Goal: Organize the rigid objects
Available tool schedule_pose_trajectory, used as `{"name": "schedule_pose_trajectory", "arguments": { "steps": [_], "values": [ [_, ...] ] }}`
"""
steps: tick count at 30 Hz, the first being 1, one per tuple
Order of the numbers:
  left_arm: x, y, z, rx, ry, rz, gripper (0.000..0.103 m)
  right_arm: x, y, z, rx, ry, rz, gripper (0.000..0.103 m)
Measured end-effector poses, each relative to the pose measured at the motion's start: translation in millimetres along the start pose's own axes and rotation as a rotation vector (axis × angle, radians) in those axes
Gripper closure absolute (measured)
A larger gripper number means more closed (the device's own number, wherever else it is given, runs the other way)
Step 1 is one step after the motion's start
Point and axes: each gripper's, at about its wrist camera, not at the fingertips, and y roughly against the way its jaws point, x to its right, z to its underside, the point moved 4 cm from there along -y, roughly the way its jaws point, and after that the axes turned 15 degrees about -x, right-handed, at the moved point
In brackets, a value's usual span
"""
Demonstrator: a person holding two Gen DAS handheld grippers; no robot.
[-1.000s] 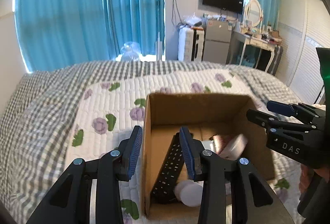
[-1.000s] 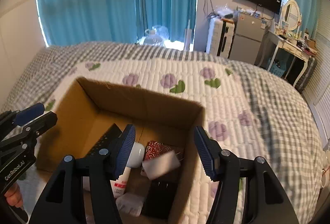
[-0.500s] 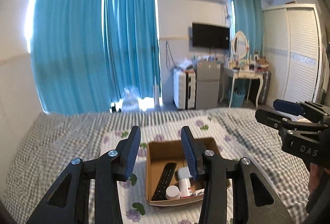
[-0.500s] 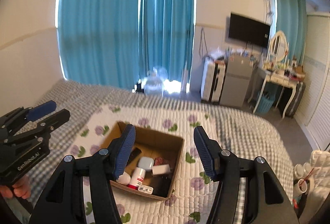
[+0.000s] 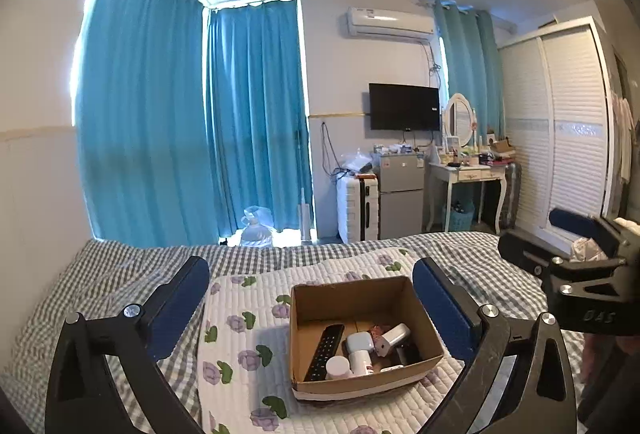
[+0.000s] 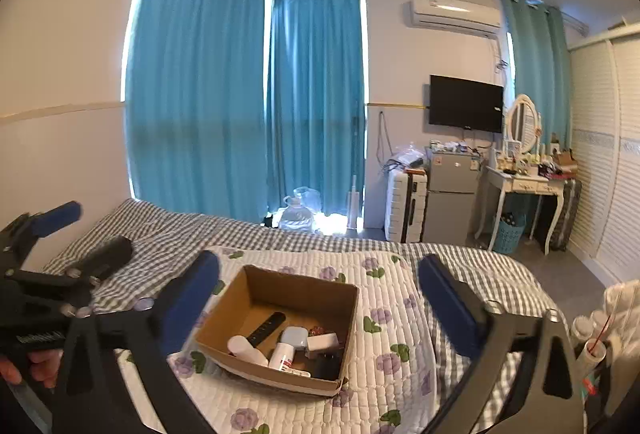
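An open cardboard box (image 5: 429, 338) stands on the flowered quilt (image 5: 240, 314) of a bed. It also shows in the right wrist view (image 6: 348, 318). It holds a black remote (image 5: 323, 352), a white jar (image 5: 337, 367), a white and red bottle (image 6: 282, 355), a white adapter (image 6: 322, 342) and other small items. My left gripper (image 5: 312, 296) is wide open and empty, well above and back from the box. My right gripper (image 6: 318, 292) is wide open and empty, likewise raised. Each gripper shows at the edge of the other's view.
A grey checked bedspread (image 6: 168, 234) covers the bed. Teal curtains (image 5: 180, 134), a water jug (image 6: 298, 212), a white suitcase (image 6: 404, 210), a small fridge (image 6: 450, 194), a dressing table (image 6: 524, 186) and a wardrobe (image 5: 568, 122) line the far side.
Both grippers have risen and pulled far back from the box, so it looks much smaller. Both have opened wider, the left one markedly. The box's contents have not moved.
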Motion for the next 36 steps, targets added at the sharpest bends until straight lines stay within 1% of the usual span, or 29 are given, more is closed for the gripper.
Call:
{"name": "schedule_pose_trajectory", "arguments": {
  "steps": [2,4,6,7,8,11,14,16,17,19,21,36],
  "values": [
    [-4.7,-12.3,10.4,-0.018,0.022,-0.012,0.0,4.0,-17.5,12.1,-0.028,-0.016,0.013,0.0],
    [-6.3,-23.4,24.9,-0.026,0.037,-0.03,0.0,8.0,-36.5,27.5,-0.064,-0.044,0.007,0.0],
    [-9.3,-35.1,46.5,-0.026,0.043,-0.047,0.0,20.2,-50.1,42.0,-0.082,-0.067,-0.004,0.0],
    [-11.0,-40.8,55.3,-0.029,0.044,-0.05,0.0,24.0,-62.1,53.1,-0.104,-0.072,-0.007,0.0],
    [-11.8,-48.3,63.9,-0.044,0.045,-0.053,0.0,23.4,-68.8,60.4,-0.117,-0.071,-0.003,0.0],
    [-12.4,-67.2,83.6,-0.11,0.041,-0.038,0.0,21.7,-87.4,84.7,-0.15,-0.057,0.031,0.0],
    [-13.0,-73.1,95.3,-0.137,0.064,-0.018,0.0,18.6,-97.7,98.2,-0.174,-0.049,0.033,0.0],
    [-11.7,-72.2,93.6,-0.14,0.067,-0.013,0.0,17.7,-97.7,99.5,-0.165,-0.039,0.05,0.0],
    [-10.6,-71.9,93.1,-0.134,0.063,-0.023,0.0,17.9,-97.5,100.4,-0.157,-0.035,0.06,0.0],
    [-7.2,-68.0,93.6,-0.119,0.055,-0.037,0.0,17.9,-97.1,99.9,-0.145,-0.042,0.064,0.0],
    [-5.6,-65.2,96.5,-0.105,0.058,-0.033,0.0,18.5,-97.7,99.5,-0.144,-0.049,0.064,0.0],
    [-6.5,-76.2,106.5,-0.133,0.058,-0.038,0.0,10.4,-95.7,104.0,-0.133,-0.014,0.086,0.0]
  ]
}}
